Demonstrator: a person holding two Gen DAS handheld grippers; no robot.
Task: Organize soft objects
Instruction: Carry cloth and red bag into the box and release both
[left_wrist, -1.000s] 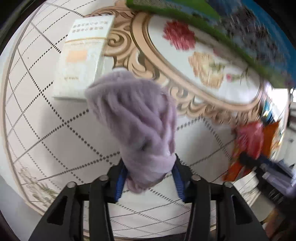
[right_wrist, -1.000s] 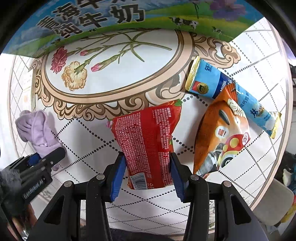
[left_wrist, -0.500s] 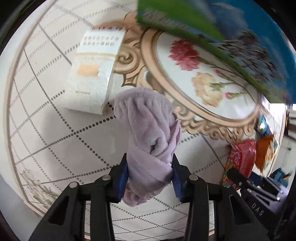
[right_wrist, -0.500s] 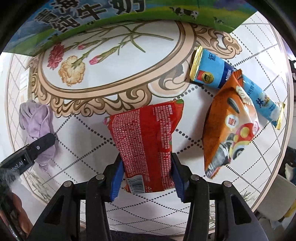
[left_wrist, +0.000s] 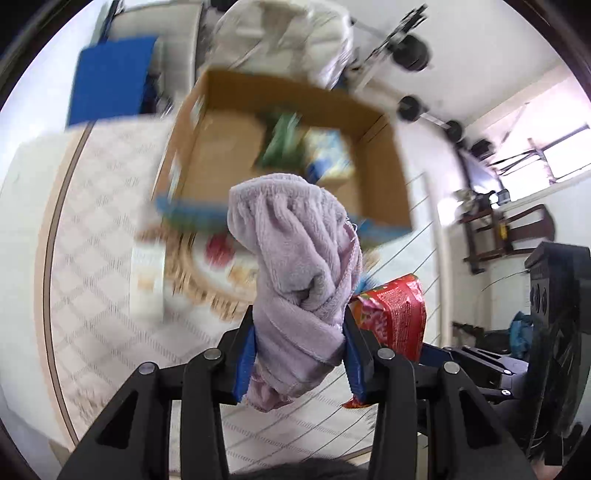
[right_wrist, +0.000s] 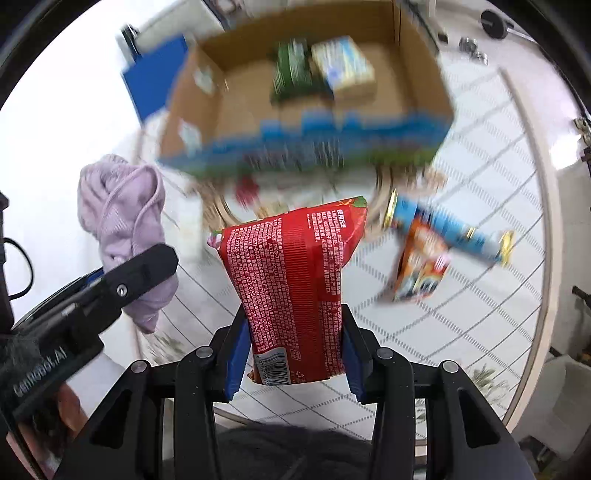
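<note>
My left gripper (left_wrist: 299, 358) is shut on a lilac fleece cloth (left_wrist: 295, 258) and holds it in the air above the round table; the cloth also shows in the right wrist view (right_wrist: 122, 221). My right gripper (right_wrist: 295, 354) is shut on a red snack bag (right_wrist: 295, 280), lifted off the table; the bag shows in the left wrist view (left_wrist: 391, 317). An open cardboard box (right_wrist: 421, 66) stands at the far side of the table, with a green pack (right_wrist: 291, 70) and a pale pack (right_wrist: 343, 66) inside. It also shows in the left wrist view (left_wrist: 218, 147).
An orange snack bag (right_wrist: 421, 258) and a blue tube pack (right_wrist: 443, 232) lie on the patterned table (right_wrist: 480, 314) to the right. A white packet (left_wrist: 147, 280) lies left of the cloth. A blue board (left_wrist: 110, 81) stands behind the box.
Both grippers have risen from the table with the cloth and the red bag, and the views have tilted up so the box's open inside now shows.
</note>
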